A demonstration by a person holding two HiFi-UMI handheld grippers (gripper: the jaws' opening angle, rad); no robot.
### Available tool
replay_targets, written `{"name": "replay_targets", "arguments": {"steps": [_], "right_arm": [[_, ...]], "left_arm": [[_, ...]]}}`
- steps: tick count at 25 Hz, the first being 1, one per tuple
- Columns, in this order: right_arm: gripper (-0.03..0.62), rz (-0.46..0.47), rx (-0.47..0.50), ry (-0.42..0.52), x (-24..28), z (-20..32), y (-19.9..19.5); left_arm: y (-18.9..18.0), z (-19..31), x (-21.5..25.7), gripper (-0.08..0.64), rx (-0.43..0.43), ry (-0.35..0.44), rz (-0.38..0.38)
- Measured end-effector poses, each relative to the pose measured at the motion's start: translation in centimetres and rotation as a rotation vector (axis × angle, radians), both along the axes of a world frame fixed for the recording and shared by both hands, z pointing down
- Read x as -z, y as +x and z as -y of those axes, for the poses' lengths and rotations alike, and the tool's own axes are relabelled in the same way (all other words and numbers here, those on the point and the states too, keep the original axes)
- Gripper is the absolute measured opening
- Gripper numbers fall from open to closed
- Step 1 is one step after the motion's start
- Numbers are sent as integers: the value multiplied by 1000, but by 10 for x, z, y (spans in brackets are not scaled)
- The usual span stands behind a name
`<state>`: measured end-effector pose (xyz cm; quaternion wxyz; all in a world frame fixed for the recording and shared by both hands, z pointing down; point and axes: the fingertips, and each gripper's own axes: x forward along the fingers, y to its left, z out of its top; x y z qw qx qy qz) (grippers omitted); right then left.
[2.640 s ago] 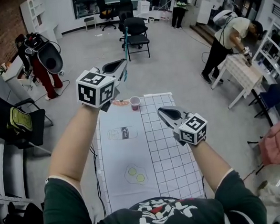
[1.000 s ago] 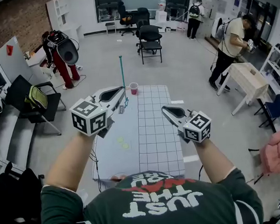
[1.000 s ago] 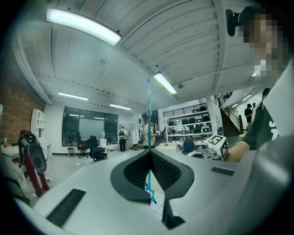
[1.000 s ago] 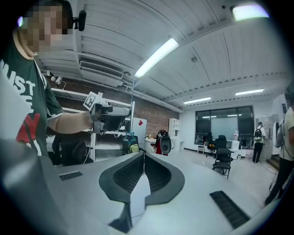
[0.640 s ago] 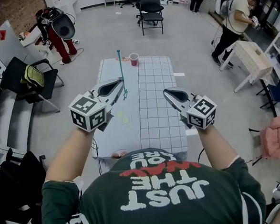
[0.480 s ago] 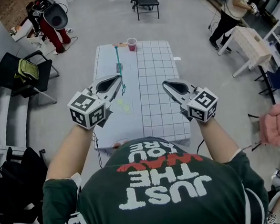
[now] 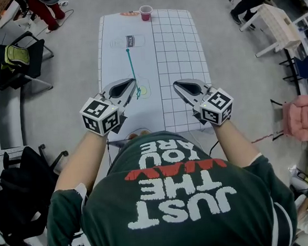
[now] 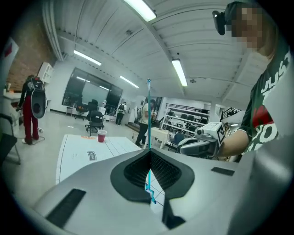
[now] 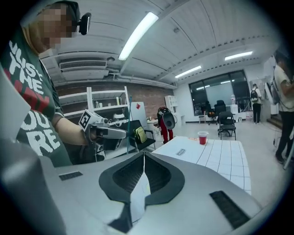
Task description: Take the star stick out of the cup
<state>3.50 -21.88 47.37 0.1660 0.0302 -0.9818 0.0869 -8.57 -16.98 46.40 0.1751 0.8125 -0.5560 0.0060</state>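
Observation:
My left gripper (image 7: 132, 85) is shut on the thin teal star stick (image 7: 131, 63), over the near end of the table. In the head view the stick runs from the jaws toward the far end, and its star end (image 7: 139, 93) shows just below the jaws. In the left gripper view (image 8: 149, 152) the stick (image 8: 148, 110) rises straight up out of the shut jaws. The red cup (image 7: 146, 12) stands far off at the table's far edge, seen too in the left gripper view (image 8: 101, 136) and the right gripper view (image 9: 202, 137). My right gripper (image 7: 176, 85) (image 9: 144, 158) is shut and empty, level with the left one.
The table (image 7: 187, 65) carries a white mat with printed pictures on the left and a grid on the right. A black chair with a green bag (image 7: 12, 56) stands left of it. A white bench (image 7: 276, 24) and a pink chair (image 7: 304, 122) are at the right.
Both grippers have drawn back from the far end of the table to its near end, the stick still in the left one. The cup now lies far ahead.

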Motion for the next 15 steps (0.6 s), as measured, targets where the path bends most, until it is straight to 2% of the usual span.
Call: {"name": "replay_targets", "arguments": {"steps": [5,10,15], "right_arm": [[34,-81,-3,-76,-48,-6,4],[34,-139,6,-160,-86,-14,9],[34,-174,16,-240,-111,-25,15]], "left_arm": [[10,-9,-48,8,0,-76,-92],[22,-20,-101,9,-8,-190,-132],[31,-32,-132,9,-11,-271,-190]]}}
